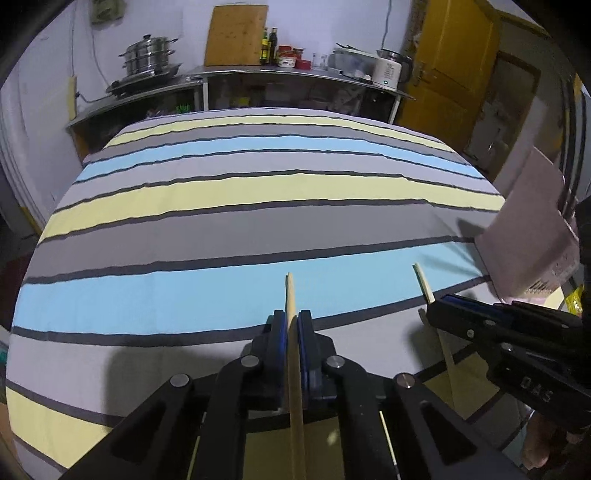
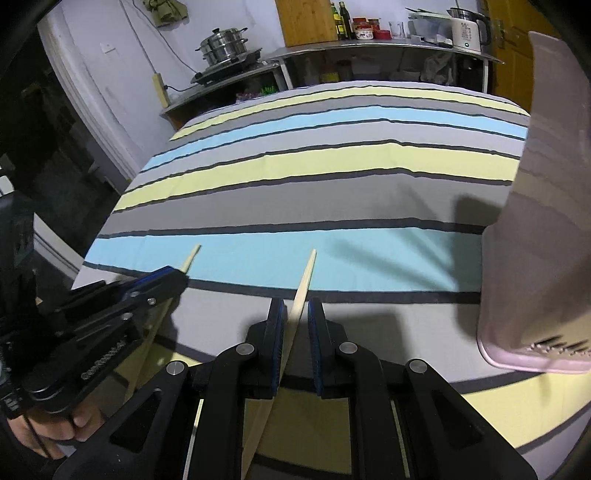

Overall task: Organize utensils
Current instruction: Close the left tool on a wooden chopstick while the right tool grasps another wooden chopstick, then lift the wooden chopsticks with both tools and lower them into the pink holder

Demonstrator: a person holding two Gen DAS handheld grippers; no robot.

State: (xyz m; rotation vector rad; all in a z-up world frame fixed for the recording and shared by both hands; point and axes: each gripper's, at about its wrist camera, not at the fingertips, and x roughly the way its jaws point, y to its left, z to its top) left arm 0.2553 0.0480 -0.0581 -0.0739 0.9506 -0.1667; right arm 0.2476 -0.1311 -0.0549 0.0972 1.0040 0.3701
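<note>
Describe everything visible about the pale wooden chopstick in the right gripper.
The pale wooden chopstick is a slim, light, squared stick. It runs slantwise between the right gripper's blue-padded jaws, its end poking out beyond the fingertips above the striped tablecloth; its rear passes under the gripper body. It looks held off the cloth.

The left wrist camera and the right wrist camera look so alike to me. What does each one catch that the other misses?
Only the left wrist view shows the left gripper from behind, jaws shut on its chopstick, plus more of the yellow door.

Only the right wrist view shows the right gripper from behind, its chopstick slanting between the jaws, and a hand on the other gripper's handle.

Both show the striped cloth, the pink holder at the right, the steamer pot and the white kettle.
</note>
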